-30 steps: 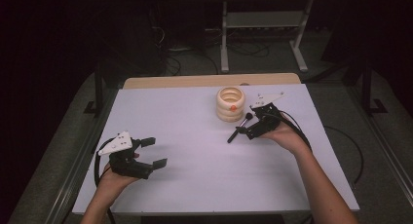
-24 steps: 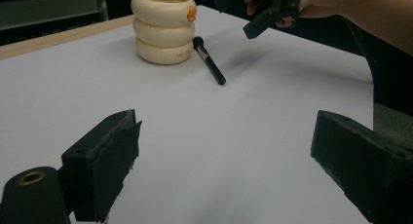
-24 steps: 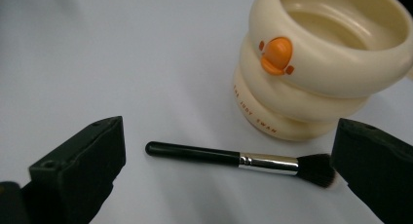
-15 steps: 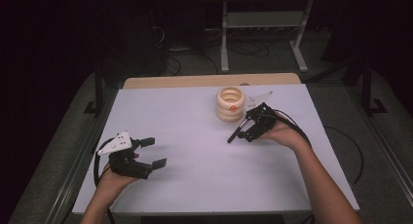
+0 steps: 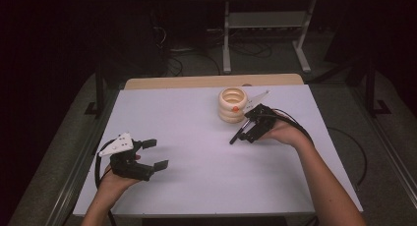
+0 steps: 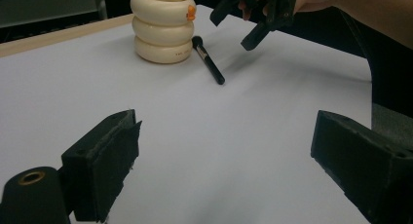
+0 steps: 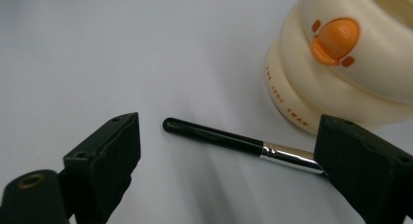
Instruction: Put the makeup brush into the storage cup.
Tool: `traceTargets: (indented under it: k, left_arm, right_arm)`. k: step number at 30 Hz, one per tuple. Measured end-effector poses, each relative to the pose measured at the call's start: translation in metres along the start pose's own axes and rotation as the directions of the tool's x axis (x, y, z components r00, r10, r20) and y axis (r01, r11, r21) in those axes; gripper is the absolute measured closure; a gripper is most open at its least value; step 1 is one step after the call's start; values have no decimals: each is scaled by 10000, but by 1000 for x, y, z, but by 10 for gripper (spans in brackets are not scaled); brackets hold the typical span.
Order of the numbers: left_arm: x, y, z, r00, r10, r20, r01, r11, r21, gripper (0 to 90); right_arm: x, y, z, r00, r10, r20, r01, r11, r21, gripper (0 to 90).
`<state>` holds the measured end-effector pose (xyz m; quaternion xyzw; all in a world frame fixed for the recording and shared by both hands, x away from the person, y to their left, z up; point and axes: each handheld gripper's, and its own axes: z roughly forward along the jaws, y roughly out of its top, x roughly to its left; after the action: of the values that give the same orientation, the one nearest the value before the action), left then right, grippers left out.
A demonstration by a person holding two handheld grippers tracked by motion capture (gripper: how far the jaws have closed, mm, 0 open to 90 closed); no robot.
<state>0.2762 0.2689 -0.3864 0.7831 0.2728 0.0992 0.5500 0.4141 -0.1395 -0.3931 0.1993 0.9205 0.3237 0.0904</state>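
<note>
At the near left of the pale lavender, matte tabletop (image 5: 196, 152), the person's left hand (image 5: 110, 186) holds the black left gripper (image 5: 152, 155) low over bare surface with its blocky, felt-faced fingers (image 6: 104, 160) spread wide and empty. It looks parked there, aimed across the tabletop toward the work on the far side.

Further right, near the back edge, stands a cream plastic holder made of three stacked rounded rings (image 5: 232, 105), open at the top, smooth and glossy, with a small orange duck-like badge (image 7: 336, 39) on its upper ring and fine orange lettering on the bottom one.

Just beside its base lies a slim makeup brush with a glossy black handle and a shiny silver ferrule (image 7: 234, 139), flat on the tabletop, its bristle end toward the holder.

Right of that, the right gripper (image 5: 246, 132) tilts down over the brush, its fingers (image 7: 104, 160) apart on either side of the handle, clasping nothing. That straddling pose suggests a grasp is being lined up, probably to lift the brush into the holder.
</note>
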Motion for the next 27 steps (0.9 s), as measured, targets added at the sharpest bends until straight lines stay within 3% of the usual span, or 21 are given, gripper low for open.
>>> traceTargets:
  k: [12,14,19,22,27]
  left_arm:
    - [0,0,0,10000,-4,26,4,10000,4,98]
    - [0,0,0,10000,-14,46,14,10000,-11,98]
    - [-1,1,-1,10000,-13,60,13,10000,-15,98]
    - [0,1,-1,10000,-7,50,7,10000,-47,98]
    - [0,1,-2,10000,15,48,-14,10000,-76,98]
  right_arm:
    - [-2,6,11,9969,-772,-140,778,9956,516,161]
    - [-3,7,14,9954,-940,-163,948,9940,549,203]
    - [-4,9,18,9943,-1044,-223,1058,9916,749,224]
    - [-6,11,23,9901,-1365,-331,1393,9846,1060,272]
    - [-8,14,26,9878,-1483,-483,1535,9793,1322,315]
